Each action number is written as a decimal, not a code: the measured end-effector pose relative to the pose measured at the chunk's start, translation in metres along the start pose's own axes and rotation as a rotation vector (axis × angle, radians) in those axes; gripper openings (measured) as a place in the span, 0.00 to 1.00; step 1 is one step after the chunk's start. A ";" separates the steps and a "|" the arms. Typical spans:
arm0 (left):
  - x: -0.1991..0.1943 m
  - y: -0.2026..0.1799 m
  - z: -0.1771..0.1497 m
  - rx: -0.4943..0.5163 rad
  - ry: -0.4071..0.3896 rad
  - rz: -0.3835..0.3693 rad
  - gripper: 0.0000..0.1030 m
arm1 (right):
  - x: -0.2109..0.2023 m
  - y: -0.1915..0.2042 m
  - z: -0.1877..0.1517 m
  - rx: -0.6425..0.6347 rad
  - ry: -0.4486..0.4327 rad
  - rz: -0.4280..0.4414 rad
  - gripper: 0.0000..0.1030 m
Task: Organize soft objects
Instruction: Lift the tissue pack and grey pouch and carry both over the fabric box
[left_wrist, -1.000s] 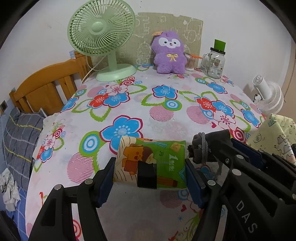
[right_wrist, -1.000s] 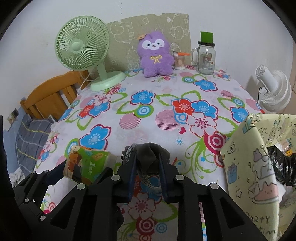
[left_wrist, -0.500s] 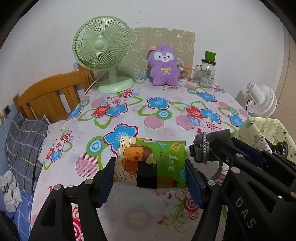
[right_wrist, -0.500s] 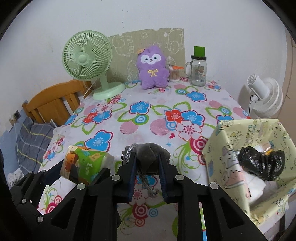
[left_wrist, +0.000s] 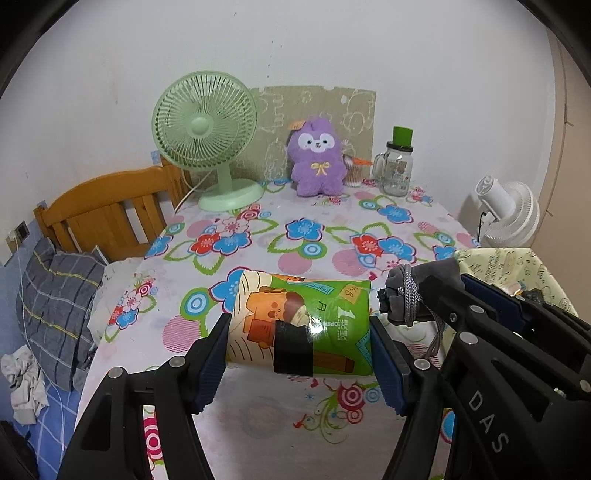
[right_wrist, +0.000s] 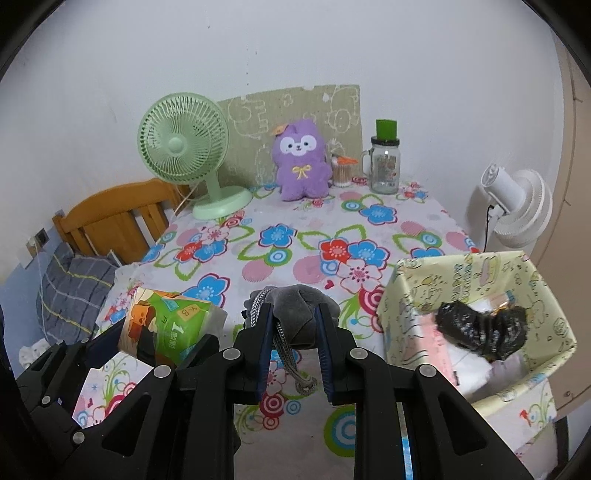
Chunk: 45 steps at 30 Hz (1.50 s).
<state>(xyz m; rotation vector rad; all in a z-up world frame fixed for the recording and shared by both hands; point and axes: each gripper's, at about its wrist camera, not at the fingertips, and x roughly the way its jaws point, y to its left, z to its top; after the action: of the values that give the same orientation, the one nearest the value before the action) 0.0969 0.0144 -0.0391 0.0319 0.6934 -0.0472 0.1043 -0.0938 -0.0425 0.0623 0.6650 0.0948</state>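
Over the last second both grippers had pulled back and upward from the table (left_wrist: 325, 206) — the fan, the purple plush toy (left_wrist: 316, 160) and the jar at the far edge looked smaller, and the yellow patterned box (right_wrist: 476, 280) to the right had come much more fully into the right wrist view, its open top and a black crumpled thing (right_wrist: 480, 330) inside now plain. That read as a carry under way: both items lifted clear of the flowered cloth and heading, by my judgement, for the box.

The left gripper (left_wrist: 299, 336) was spread wide, its blue pads pressed against the two ends of a green-and-orange tissue pack (left_wrist: 299, 325), which hung above the table and not on it. The right gripper (right_wrist: 293, 332) was nearly closed, pinching a small grey drawstring pouch (right_wrist: 295, 314) — its cord dangled below the fingers. The two loads sat just beside each other, apart, with the box near the pouch's right.
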 end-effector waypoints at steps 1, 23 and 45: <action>-0.003 -0.002 0.000 -0.002 -0.002 -0.001 0.69 | -0.003 -0.001 0.000 0.000 -0.004 -0.002 0.25; -0.034 -0.058 0.003 0.029 -0.063 -0.033 0.70 | -0.050 -0.049 0.002 -0.001 -0.066 -0.026 0.25; -0.018 -0.131 0.015 0.094 -0.056 -0.113 0.70 | -0.052 -0.122 0.009 0.038 -0.075 -0.085 0.25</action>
<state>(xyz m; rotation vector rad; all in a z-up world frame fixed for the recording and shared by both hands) 0.0860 -0.1168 -0.0177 0.0810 0.6362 -0.1888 0.0770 -0.2209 -0.0143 0.0735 0.5938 -0.0024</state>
